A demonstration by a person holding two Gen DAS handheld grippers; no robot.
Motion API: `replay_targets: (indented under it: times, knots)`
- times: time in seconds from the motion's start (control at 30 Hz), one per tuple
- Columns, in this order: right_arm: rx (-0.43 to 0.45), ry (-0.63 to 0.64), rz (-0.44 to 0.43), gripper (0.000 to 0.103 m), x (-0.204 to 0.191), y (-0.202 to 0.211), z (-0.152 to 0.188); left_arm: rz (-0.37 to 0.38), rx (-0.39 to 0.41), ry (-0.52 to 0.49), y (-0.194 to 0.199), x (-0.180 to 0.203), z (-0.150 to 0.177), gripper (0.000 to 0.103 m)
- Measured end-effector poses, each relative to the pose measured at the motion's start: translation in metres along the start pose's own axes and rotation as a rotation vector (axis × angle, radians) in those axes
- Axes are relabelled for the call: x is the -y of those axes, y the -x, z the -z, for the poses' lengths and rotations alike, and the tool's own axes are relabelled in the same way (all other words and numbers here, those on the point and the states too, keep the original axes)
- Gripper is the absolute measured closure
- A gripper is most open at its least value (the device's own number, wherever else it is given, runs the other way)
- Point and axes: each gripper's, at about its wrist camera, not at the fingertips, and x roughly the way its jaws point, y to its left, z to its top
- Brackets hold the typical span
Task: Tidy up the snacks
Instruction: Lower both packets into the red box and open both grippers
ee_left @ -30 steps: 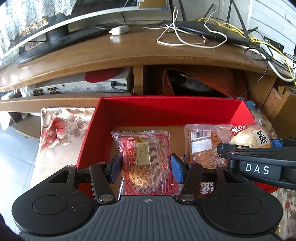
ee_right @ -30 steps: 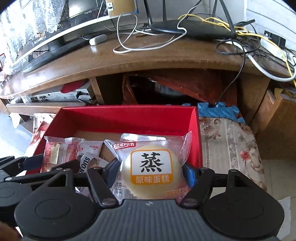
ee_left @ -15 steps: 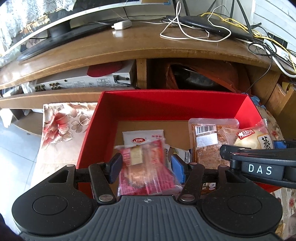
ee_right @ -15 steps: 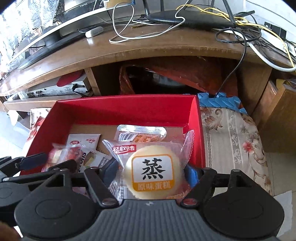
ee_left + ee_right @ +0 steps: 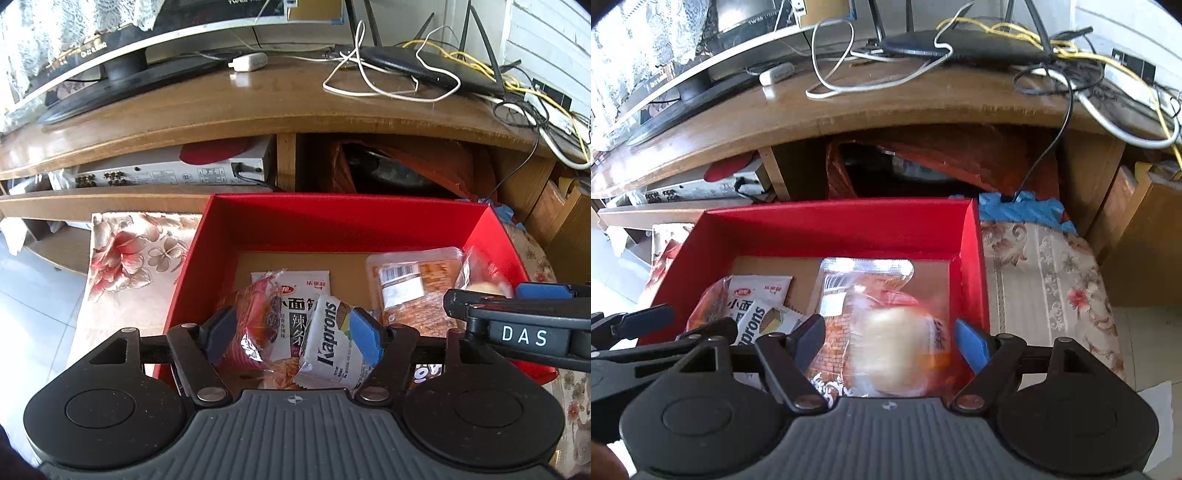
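A: Where are the snacks sitting?

B: They are all lying inside the red box, which is resting on a flowered cloth in front of a wooden TV stand; the red packet is dropping between the left claw pads, and the left jaws are opening, touching nothing; the round cake, blurred, is falling below the right claw, whose jaws are standing apart and not pressing it.

A: How will these handle?

B: I am judging them light and soft; the film wrappers are looking slippery and crinkly, and the cake would squash under a hard squeeze; taking a packet across its flat middle or by a sealed edge seems safest.

A: What is crowding them?

B: The wafer packet is leaning against the left claw's right pad; a white spicy-strip packet is lying underneath; a clear packet with a barcode is sitting under the cake; the box walls are hemming in any sideways reach, and the two claws are working close together, so they could bump.
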Motion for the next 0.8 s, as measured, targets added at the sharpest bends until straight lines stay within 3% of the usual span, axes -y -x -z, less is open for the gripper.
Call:
replay_targets:
  times: [0.4,0.5,0.8]
  knots:
    - [0.036,-0.025,-0.015,0.027,0.004,0.018,-0.002,0.016,0.022,-0.004,0.013,0.002,0.002,0.027]
    - [0.045,-0.030,-0.023,0.027,0.005,0.024,-0.002,0.030,0.030,-0.011,0.018,0.004,0.004,0.022]
    - [0.060,-0.015,-0.025,0.026,0.003,0.042,0.008,0.044,0.055,-0.047,0.035,0.013,0.013,0.023]
